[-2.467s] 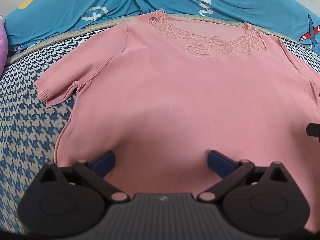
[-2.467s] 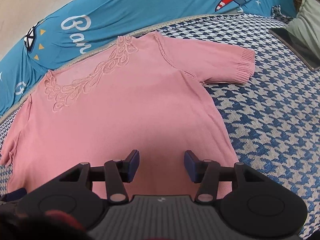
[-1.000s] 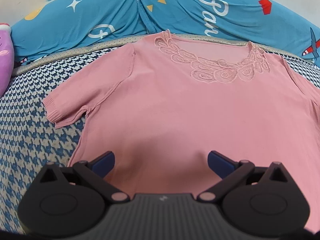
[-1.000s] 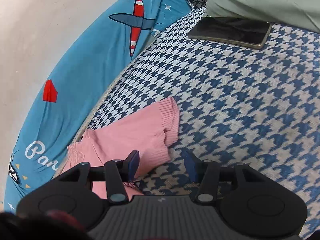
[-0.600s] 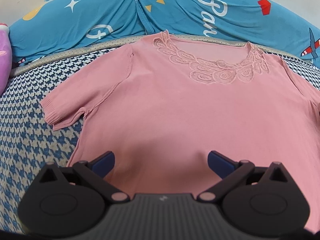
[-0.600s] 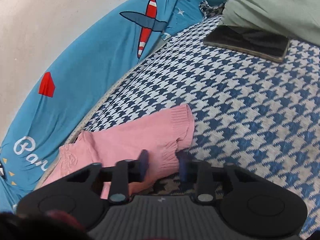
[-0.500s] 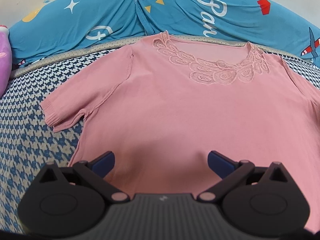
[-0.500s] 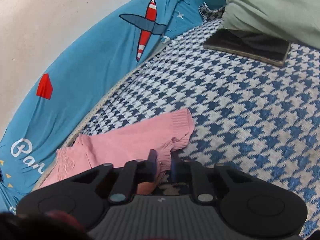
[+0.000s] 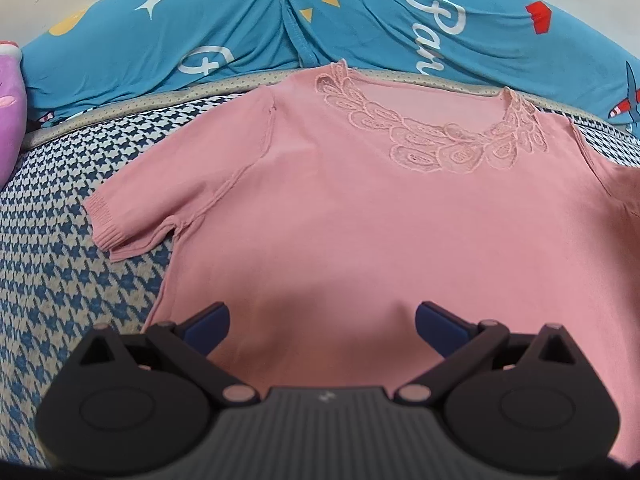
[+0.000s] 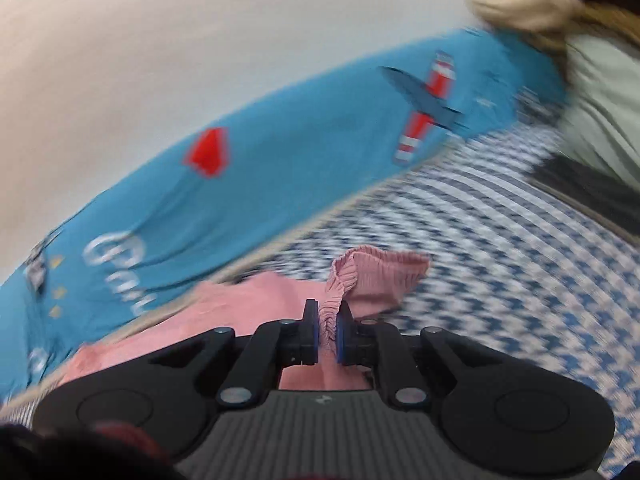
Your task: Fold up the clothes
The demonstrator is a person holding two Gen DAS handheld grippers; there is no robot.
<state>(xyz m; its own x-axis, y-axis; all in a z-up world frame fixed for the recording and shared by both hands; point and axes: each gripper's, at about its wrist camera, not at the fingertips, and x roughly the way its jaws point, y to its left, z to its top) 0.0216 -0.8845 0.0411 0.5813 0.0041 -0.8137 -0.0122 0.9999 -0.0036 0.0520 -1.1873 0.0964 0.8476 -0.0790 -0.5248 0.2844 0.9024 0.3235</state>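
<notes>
— So, how many garments?
— One pink knit top (image 9: pixel 360 208), lace-trimmed neckline, flat on the houndstooth bed (image 9: pixel 60 264) near its far edge.
— Jaws?
— Left gripper (image 9: pixel 322 320) spread wide, empty; right gripper (image 10: pixel 327 330) pinched on the ribbed sleeve cuff (image 10: pixel 340 292).

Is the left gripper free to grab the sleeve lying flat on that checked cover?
Probably yes. The left gripper is open and empty over the shirt's hem, and the sleeve lies flat and uncovered to its left, with nothing between.
</notes>
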